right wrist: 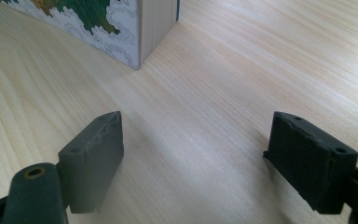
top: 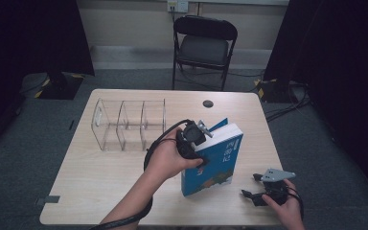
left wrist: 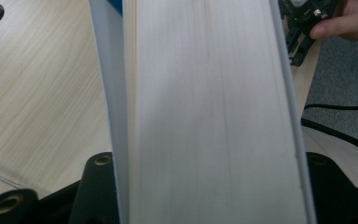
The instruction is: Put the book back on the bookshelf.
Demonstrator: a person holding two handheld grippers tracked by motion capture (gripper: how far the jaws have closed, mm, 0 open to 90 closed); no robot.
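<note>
Your left tool (top: 202,139) straddled the thick blue book (top: 219,160) standing upright on the counter (top: 100,177), pads apparently just off it; your right tool (right wrist: 193,154) rested apart. It looked stiff, heavy and glossy: grip mid-block.

I take the blue book (top: 215,160) as my landmark: it stands upright on the table (top: 100,177) and blocks any straight pass across the middle. My left gripper (top: 194,139) sits on its top edge, jaws on either side of the pages, so that side of the book is taken. Left of the book and further back, the clear divider rack (top: 129,125) walls off that stretch. In front of the book on its left, I see bare wood, free for passing. Right of the book, my right gripper (top: 256,189) rests with jaws wide apart (right wrist: 196,154), open tabletop between them and the book's corner (right wrist: 140,42).
</note>
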